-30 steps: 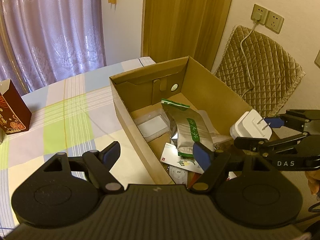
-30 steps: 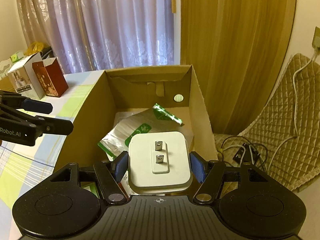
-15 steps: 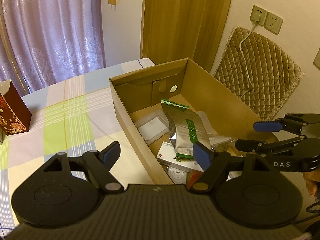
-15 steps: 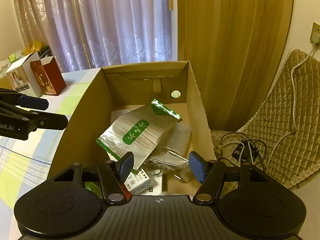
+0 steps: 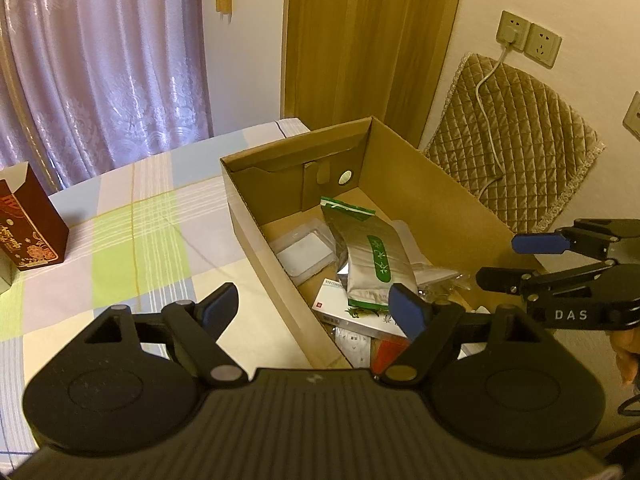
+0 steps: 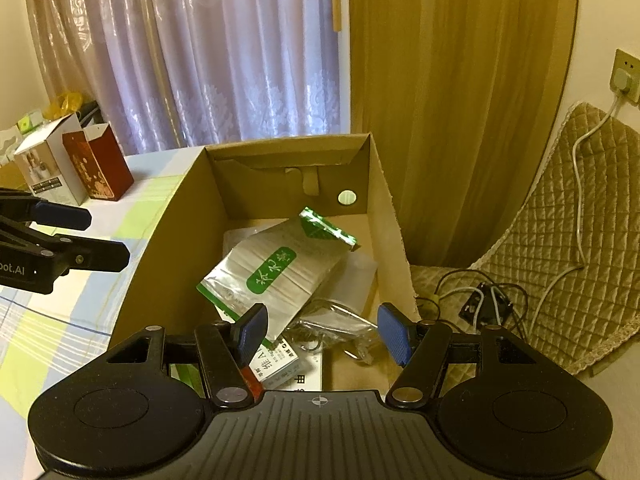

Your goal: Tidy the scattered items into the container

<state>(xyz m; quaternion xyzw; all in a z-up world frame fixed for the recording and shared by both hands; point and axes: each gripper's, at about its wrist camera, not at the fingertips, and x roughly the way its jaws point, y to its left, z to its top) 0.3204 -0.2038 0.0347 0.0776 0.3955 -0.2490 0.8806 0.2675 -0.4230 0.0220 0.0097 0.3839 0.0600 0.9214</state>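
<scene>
Below right hand-held gripper (image 6: 322, 334), cardboard box (image 6: 172, 248), silver pouch (image 6: 276, 276) inside

The black right gripper (image 5: 524, 262) has the white letters "DAS" on its side. The black left gripper (image 6: 84, 236) shows white letters that end in "ot.AI", with the start cut off at the edge. The silver foil pouch (image 6: 280, 268) in the brown cardboard box (image 6: 188, 232) has a green label with white Chinese signs, too small to read.
</scene>
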